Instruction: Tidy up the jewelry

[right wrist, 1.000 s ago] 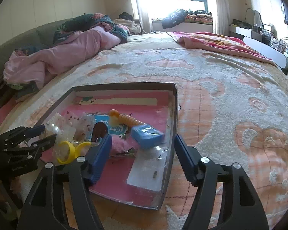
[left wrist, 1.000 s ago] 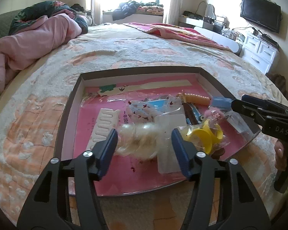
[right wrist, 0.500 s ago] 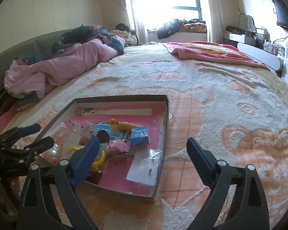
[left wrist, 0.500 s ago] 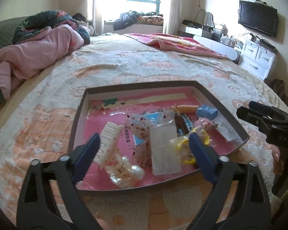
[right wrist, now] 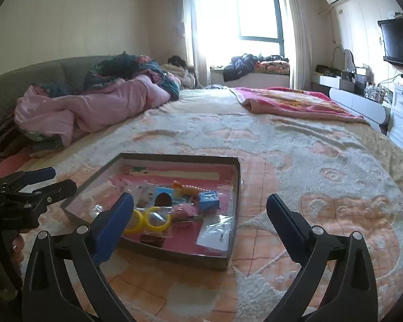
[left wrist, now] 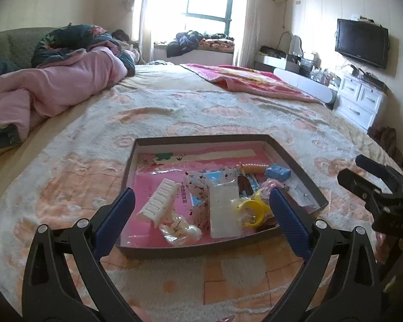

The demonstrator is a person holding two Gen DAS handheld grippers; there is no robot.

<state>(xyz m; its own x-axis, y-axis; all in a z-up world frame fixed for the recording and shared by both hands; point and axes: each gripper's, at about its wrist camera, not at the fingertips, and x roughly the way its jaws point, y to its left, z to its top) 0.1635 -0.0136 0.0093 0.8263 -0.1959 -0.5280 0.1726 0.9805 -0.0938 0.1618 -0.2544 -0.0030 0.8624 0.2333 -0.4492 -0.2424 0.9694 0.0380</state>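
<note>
1. The jewelry tray [left wrist: 295, 158], a shallow dark-walled box with a pink floor, lies on the patterned bedspread [left wrist: 201, 112] near the bed's front edge.
2. Inside it, toward the front, lie a white comb-like clip [left wrist: 158, 201], a clear packet of pearly pieces [left wrist: 180, 230], a frosted plastic bag [left wrist: 224, 212] and yellow rings [right wrist: 147, 218]; farther back lie a blue box [right wrist: 209, 200] and an orange beaded piece [right wrist: 186, 187].
3. Much of the heap is wrapped in clear film, so the small items under it are hard to tell apart. A tiny dark speck shows inside the flat bag [right wrist: 219, 232] by the right wall; what it is cannot be told.
4. The left gripper [left wrist: 201, 209] hangs in front of the tray, its jaws opening, nothing between the blue pads.
5. The right gripper [right wrist: 200, 216] is likewise opening and empty, its left pad overlapping the tray's front part in the right wrist view.
6. A pink quilt [left wrist: 53, 91] is bunched at the left, a red blanket [right wrist: 290, 102] lies at the far side, and a television [left wrist: 361, 43] hangs on the right wall.
</note>
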